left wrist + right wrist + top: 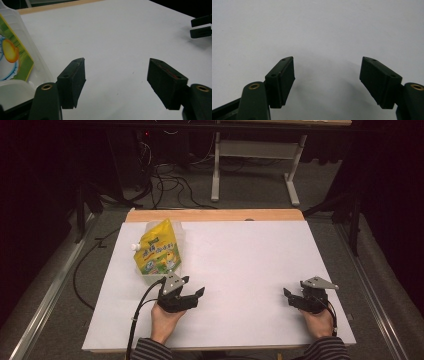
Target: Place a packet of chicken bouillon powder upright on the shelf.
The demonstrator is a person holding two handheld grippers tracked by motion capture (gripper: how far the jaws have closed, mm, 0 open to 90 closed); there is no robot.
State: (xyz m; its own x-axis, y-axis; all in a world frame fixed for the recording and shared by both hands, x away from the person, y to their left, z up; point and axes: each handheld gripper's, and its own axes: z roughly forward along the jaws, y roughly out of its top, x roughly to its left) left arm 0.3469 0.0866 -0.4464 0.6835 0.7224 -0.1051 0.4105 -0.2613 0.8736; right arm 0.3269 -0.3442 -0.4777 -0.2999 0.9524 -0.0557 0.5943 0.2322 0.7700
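- Just beyond the left gripper (192, 293), slightly to its left, a yellow-green spouted refill pouch (157, 251) stands in a clear plastic tub (176, 231) on the white table cover (250, 265).
- Pouch long axis runs from near edge up and away, leaning; white screw cap (134, 247) points to table left.
- Left gripper: jaws spread wide, nothing between them; left gripper view shows the tub wall (32, 50) and pouch print (11, 57) at the left edge, off the jaw line, near but not touching.
- Left gripper aims toward table right, so judged it needs a turn left and a short push forward to get at the pouch.
- Right gripper (292, 298): jaws also spread wide, empty, over bare white cover (324, 30); well apart from pouch, across the table.
- Left hand (165, 320) is clearly the nearer one; the right gripper's jaw tips (201, 26) show far off in the left gripper view.
- Judged: reach not yet begun; both hands rest low at the near edge.
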